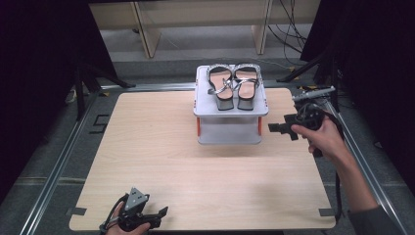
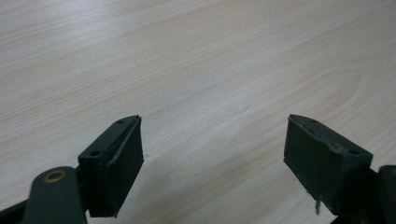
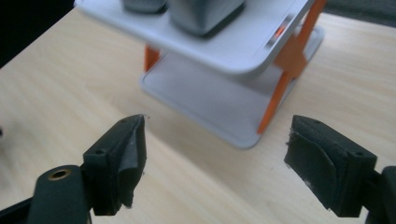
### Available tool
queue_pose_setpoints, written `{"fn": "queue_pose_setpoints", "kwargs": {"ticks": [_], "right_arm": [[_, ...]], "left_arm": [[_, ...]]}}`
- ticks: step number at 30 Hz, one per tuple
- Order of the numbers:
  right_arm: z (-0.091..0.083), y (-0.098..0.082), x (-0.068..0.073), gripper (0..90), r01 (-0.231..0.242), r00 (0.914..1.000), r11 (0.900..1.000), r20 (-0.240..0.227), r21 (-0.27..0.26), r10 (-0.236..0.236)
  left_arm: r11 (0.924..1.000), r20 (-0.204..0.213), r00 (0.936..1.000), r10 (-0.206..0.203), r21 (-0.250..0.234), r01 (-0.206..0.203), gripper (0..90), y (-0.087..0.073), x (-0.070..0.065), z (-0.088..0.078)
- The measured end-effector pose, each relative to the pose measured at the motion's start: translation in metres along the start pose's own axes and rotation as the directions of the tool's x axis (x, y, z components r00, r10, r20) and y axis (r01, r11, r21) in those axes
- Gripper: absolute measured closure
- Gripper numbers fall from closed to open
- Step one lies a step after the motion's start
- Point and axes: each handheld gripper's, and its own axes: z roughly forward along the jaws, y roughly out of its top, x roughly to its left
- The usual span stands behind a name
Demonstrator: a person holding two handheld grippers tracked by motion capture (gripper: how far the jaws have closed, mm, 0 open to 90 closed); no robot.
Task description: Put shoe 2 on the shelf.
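Light wood table (image 1: 161, 161), white two-tier rack (image 1: 229, 128) on its far middle, sandals (image 1: 233, 86) on top

I'm looking at what reads as a lab or test room. My wooden tabletop (image 1: 161, 161) sits inside a metal rail frame (image 1: 58, 161), with black curtains (image 1: 39, 73) hanging on both sides. Past the far edge I see a grey floor, loose cables (image 1: 288, 29) trailing down, and the legs of a pale workbench (image 1: 147, 29).
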Motion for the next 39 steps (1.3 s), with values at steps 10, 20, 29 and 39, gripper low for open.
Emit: {"fn": "queue_pose_setpoints", "kwargs": {"ticks": [10, 20, 29, 39], "right_arm": [[0.029, -0.084, 0.0, 18.5, 0.047, 0.9987, 0.999, -0.022, 0.02, -0.046], [0.048, -0.135, 0.012, 20.4, 0.054, 0.9985, 0.998, -0.006, 0.017, -0.054], [0.053, -0.168, 0.028, 20.3, 0.072, 0.9971, 0.996, -0.027, 0.045, -0.071], [0.061, -0.179, 0.048, 20.0, 0.098, 0.9945, 0.992, -0.044, 0.078, -0.095]], "left_arm": [[0.9999, 0.007, 1.0, 0.003, 0.016, -0.003, 19.4, 0.0, 0.001, 0.0], [0.9998, 0.003, 0.9999, 0.016, 0.015, -0.016, 19.4, 0.0, 0.001, 0.0], [0.9995, 0.009, 0.9995, 0.03, -0.004, -0.03, 19.2, 0.001, 0.0, -0.002], [0.9987, -0.005, 0.9989, 0.046, -0.019, -0.046, 18.6, 0.0, 0.0, 0.0]]}}
